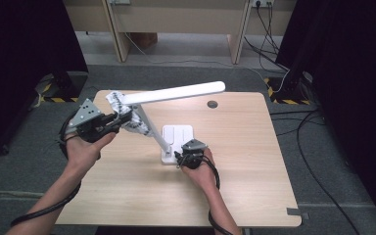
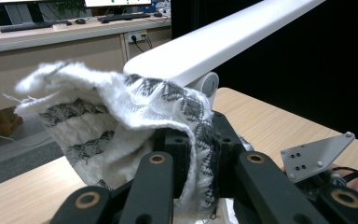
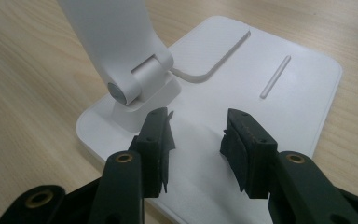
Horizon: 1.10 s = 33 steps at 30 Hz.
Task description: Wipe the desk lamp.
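A white desk lamp stands near the middle of the bench, its flat base lying on the wood, its stem leaning up to the left and its long head running out level to the right. At the elbow where stem meets head, a white cloth with grey pattern is pressed against the lamp. The left gripper has its jaws clamped on that cloth, which bunches over and between them; the left hand holds it raised above the bench, forearm coming in from the lower left, gripper pointing right toward the joint. The right gripper sits low over the near edge of the base, just beside the stem's hinge, its jaws partly apart with nothing clasped between them, tips at or just above the plastic. The right hand is close to the bench, the forearm angling in from the bottom.
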Available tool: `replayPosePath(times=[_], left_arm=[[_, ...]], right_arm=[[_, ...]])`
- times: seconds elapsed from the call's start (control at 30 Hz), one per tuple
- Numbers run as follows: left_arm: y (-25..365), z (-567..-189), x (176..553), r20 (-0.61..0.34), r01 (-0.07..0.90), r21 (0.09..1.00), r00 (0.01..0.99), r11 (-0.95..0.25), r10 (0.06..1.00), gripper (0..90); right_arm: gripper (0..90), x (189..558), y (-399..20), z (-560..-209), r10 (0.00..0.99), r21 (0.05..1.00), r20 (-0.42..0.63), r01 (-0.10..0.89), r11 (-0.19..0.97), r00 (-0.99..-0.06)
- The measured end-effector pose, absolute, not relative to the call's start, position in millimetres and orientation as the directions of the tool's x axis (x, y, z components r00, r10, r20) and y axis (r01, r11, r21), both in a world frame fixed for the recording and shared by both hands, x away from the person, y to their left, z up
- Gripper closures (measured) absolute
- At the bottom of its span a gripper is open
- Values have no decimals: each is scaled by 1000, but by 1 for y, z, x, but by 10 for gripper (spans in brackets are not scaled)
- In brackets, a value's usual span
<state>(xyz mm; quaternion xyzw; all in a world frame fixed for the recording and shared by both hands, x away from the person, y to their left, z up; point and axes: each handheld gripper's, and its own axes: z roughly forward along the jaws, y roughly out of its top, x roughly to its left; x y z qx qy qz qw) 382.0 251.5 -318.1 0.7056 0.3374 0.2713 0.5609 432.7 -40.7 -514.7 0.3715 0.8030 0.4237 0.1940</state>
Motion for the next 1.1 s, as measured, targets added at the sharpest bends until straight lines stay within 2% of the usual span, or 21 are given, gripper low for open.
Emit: replayPosePath(times=[0.57,1.1], left_arm=[[251,-322,384,5,160,977,642,-140,767,800],[241,-342,387,-8,196,968,649,-157,761,796]], right_arm=[[601,433,-41,-515,761,825,2,431,366,-649],[601,433,-41,-515,761,826,0,429,366,-649]])
